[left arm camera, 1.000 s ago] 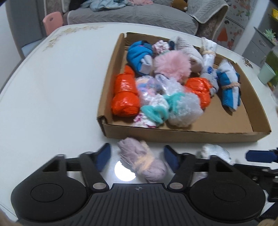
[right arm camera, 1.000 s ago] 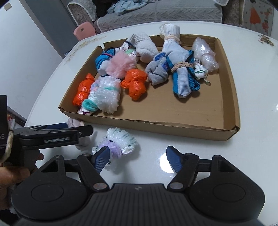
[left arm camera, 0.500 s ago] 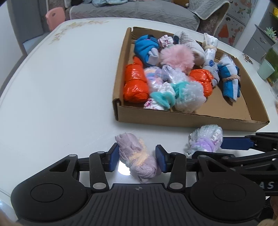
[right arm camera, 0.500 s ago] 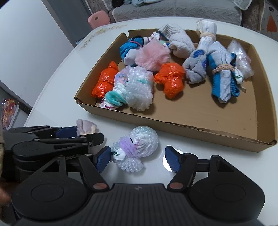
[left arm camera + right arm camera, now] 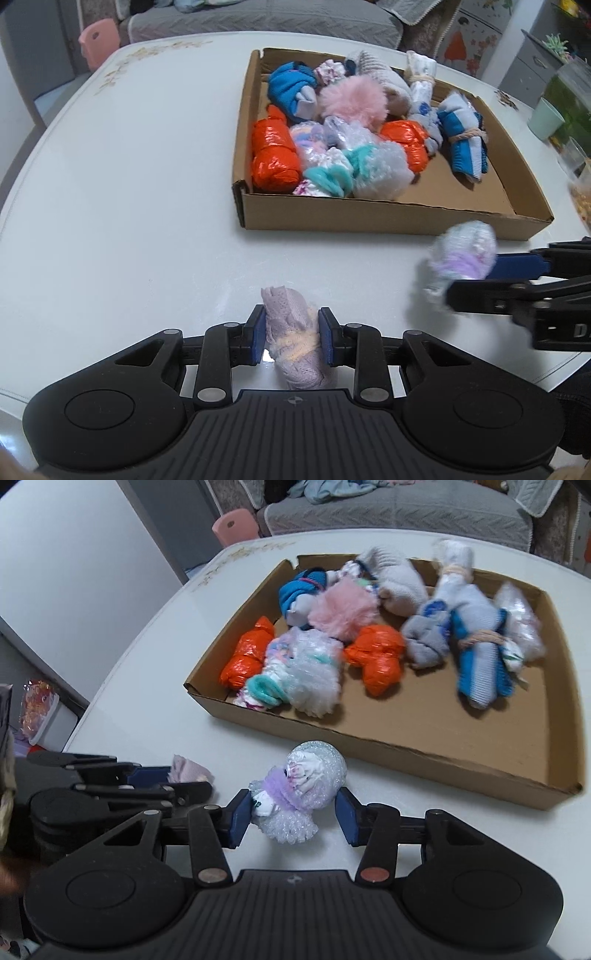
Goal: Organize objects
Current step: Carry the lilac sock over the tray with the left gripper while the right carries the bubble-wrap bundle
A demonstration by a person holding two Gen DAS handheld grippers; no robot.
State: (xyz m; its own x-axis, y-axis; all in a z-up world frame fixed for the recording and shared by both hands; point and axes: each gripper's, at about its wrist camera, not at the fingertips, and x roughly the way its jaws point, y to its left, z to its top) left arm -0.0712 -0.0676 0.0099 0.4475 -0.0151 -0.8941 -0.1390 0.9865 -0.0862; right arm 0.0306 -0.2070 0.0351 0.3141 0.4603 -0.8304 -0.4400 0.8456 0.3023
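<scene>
At the bottom of the frame, the left hand-held gripper pinches a purple sock roll. The right hand-held gripper has been closing around a bubble-wrap bundle on the counter; only its left pad touches.

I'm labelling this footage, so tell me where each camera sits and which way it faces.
Left wrist: on the left gripper, looking down at its lilac knitted sock roll; the right gripper enters beside it.
Right wrist: on the right gripper, facing the bubble-wrapped bundle with purple band.
Shared: shallow cardboard tray, white table.
</scene>
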